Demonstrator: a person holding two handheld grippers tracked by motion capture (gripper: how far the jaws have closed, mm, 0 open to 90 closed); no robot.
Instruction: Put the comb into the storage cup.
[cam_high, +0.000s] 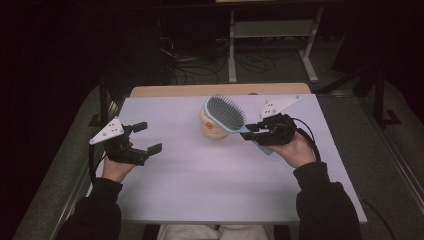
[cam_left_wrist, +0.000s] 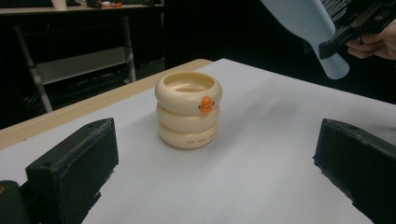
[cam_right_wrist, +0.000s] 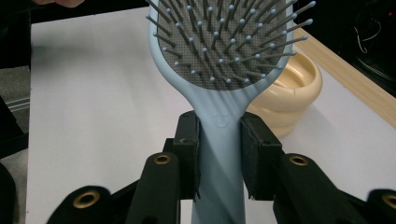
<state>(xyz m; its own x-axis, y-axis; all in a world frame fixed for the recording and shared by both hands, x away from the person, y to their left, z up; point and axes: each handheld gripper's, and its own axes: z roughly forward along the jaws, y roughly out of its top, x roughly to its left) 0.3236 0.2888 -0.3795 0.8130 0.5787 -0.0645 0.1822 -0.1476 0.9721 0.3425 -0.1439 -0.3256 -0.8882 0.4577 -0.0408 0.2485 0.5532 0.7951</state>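
The right gripper (cam_right_wrist: 219, 154) clamped the brush (cam_high: 227, 116) by its handle above the cup (cam_left_wrist: 188, 109), the left gripper (cam_high: 145, 137) gaped empty, and a tilted brush head could knock the cup over.

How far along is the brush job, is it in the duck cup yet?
Done: the right tongs have the blue hairbrush clamped by its handle, lifted above the cream duck cup. Left: lowering it into the cup, probably. The left tongs wait open, holding nothing.

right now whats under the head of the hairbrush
The cream duck-faced holder stands on the table under the hairbrush, which the right gripper holds above it. The brush head covers part of its rim.
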